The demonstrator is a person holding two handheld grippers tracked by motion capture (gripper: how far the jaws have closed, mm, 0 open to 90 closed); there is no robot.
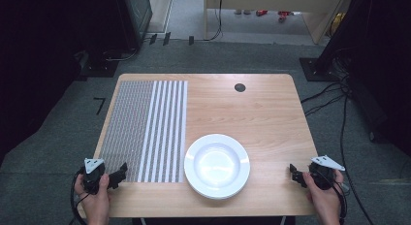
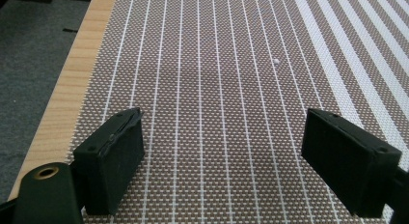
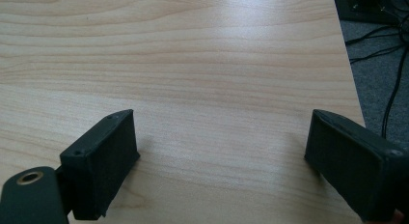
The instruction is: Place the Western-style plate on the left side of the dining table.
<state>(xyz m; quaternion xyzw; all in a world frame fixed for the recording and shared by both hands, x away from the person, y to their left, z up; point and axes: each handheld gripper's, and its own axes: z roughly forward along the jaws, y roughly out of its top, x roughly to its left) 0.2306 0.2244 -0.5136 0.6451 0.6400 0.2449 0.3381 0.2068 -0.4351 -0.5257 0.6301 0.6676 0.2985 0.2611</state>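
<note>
Start position: left gripper (image 1: 118,172) at 8 o'clock over the woven placemat (image 1: 145,123), right gripper (image 1: 294,172) at 4 o'clock, both with jaws wide and empty; white plate (image 1: 217,165) untouched, all work apparently ahead.

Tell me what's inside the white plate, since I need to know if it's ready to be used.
The plate looks empty in the high view: a bare white bowl with only light glare. It sits on the table, its left rim at the placemat edge. What's beneath it is covered.
</note>
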